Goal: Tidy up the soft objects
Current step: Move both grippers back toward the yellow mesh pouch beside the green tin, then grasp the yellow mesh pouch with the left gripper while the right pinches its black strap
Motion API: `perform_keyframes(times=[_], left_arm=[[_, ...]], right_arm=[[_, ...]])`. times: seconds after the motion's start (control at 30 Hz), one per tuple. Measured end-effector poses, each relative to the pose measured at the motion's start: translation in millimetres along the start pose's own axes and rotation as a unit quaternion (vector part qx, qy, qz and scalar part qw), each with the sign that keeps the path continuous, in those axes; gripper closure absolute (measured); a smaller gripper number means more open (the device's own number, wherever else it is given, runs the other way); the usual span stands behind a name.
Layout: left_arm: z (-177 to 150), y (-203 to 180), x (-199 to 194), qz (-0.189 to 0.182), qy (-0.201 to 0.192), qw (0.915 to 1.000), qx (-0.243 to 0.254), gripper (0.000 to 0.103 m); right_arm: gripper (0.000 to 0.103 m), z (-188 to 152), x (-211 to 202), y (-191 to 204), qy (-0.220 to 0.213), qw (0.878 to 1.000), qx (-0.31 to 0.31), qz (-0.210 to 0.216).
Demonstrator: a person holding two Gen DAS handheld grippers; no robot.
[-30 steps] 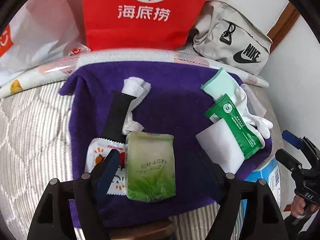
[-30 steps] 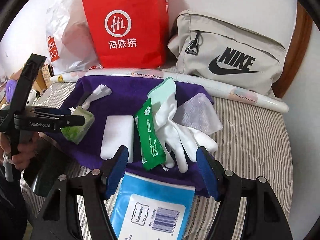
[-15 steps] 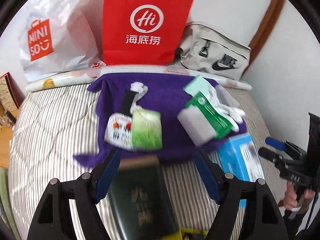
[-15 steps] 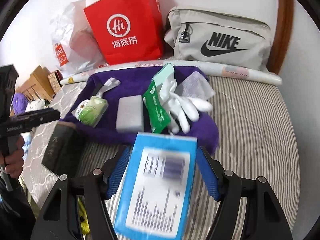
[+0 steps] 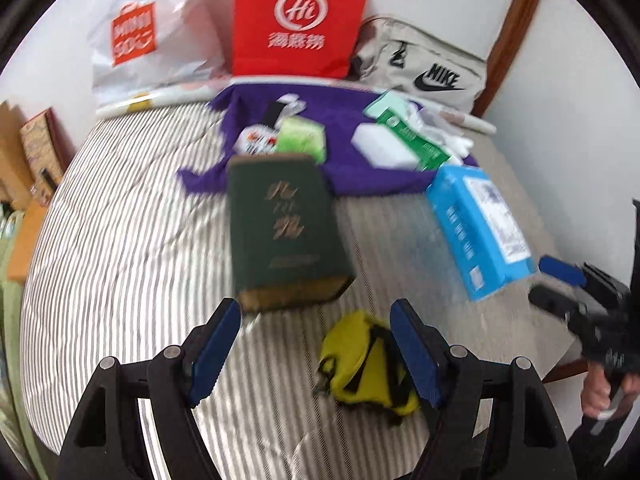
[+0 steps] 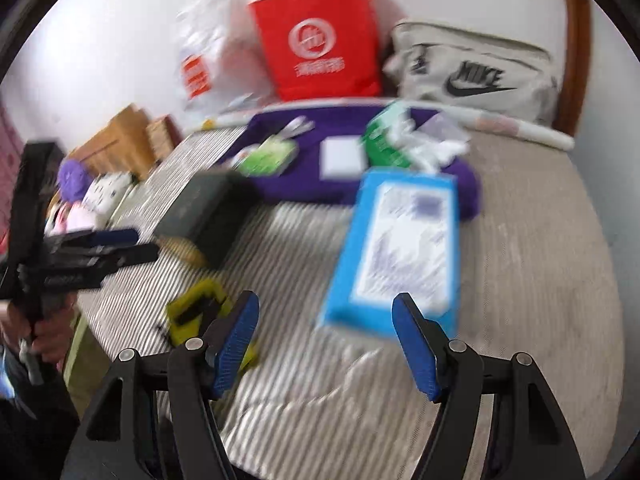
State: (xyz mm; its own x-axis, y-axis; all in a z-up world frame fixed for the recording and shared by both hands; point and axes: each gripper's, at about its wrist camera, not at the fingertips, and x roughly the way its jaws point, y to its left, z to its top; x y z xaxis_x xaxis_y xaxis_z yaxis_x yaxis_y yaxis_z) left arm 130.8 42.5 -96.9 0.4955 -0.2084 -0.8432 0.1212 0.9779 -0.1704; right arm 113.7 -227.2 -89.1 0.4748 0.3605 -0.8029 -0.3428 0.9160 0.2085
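A purple towel (image 5: 344, 120) lies at the far side of the striped bed and carries a light green tissue pack (image 5: 302, 140), a white sponge (image 5: 382, 148), a green sachet (image 5: 420, 142) and white gloves (image 5: 448, 136). Nearer lie a dark green box (image 5: 280, 224), a blue pack (image 5: 476, 228) and a yellow pouch (image 5: 364, 360). My left gripper (image 5: 316, 354) is open and empty above the pouch. My right gripper (image 6: 326, 346) is open and empty just short of the blue pack (image 6: 400, 248). Both views are blurred.
A red paper bag (image 5: 300, 20), a white plastic bag (image 5: 148, 44) and a grey Nike bag (image 5: 424, 68) stand against the back wall. A wooden bed frame (image 5: 508, 32) rises at the right. Boxes and soft toys (image 6: 96, 184) sit left of the bed.
Both grippers have pulled back from the towel toward the near side of the bed. The green box, blue pack and yellow pouch have come into view. Both stay open and empty.
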Motion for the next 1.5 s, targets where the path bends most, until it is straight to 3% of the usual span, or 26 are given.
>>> perform_keyframes(times=[0.2,0.37,0.67,0.73,0.77,1.03,1.17,1.2,1.43,1.5], left_arm=[[-26,15,1,0.018,0.001,0.9996,-0.020,0.027],[-43,24,-1,0.005,0.000,0.9994,-0.034,0.027],[-59,27,-6,-0.007,-0.006,0.9995,-0.030,0.027],[-60,30,-7,-0.008,-0.006,0.9994,-0.033,0.027],[-61,31,-7,-0.009,-0.006,0.9994,-0.034,0.027],[-60,24,5,-0.037,-0.001,0.9990,-0.025,0.027],[-52,10,19,-0.063,0.007,0.9979,-0.014,0.027],[-49,5,23,-0.061,0.006,0.9981,-0.005,0.027],[-38,-17,48,-0.037,0.008,0.9987,0.034,0.028],[-37,-19,54,-0.022,0.007,0.9989,0.040,0.044]], right_arm=[[0.049,-38,21,39,0.034,0.999,-0.034,0.022],[0.052,-59,28,72,0.046,0.996,-0.075,0.019],[0.052,-76,52,119,0.073,0.985,-0.153,-0.040],[0.066,-78,62,121,0.083,0.983,-0.155,-0.043],[0.083,-78,65,121,0.084,0.983,-0.156,-0.047],[0.087,-72,33,99,0.043,0.992,-0.115,-0.012],[0.091,-75,20,80,0.030,0.995,-0.094,-0.027],[0.098,-76,17,73,0.029,0.995,-0.087,-0.031],[0.098,-86,19,24,0.041,0.998,-0.032,-0.044],[0.097,-89,21,18,0.044,0.998,-0.025,-0.037]])
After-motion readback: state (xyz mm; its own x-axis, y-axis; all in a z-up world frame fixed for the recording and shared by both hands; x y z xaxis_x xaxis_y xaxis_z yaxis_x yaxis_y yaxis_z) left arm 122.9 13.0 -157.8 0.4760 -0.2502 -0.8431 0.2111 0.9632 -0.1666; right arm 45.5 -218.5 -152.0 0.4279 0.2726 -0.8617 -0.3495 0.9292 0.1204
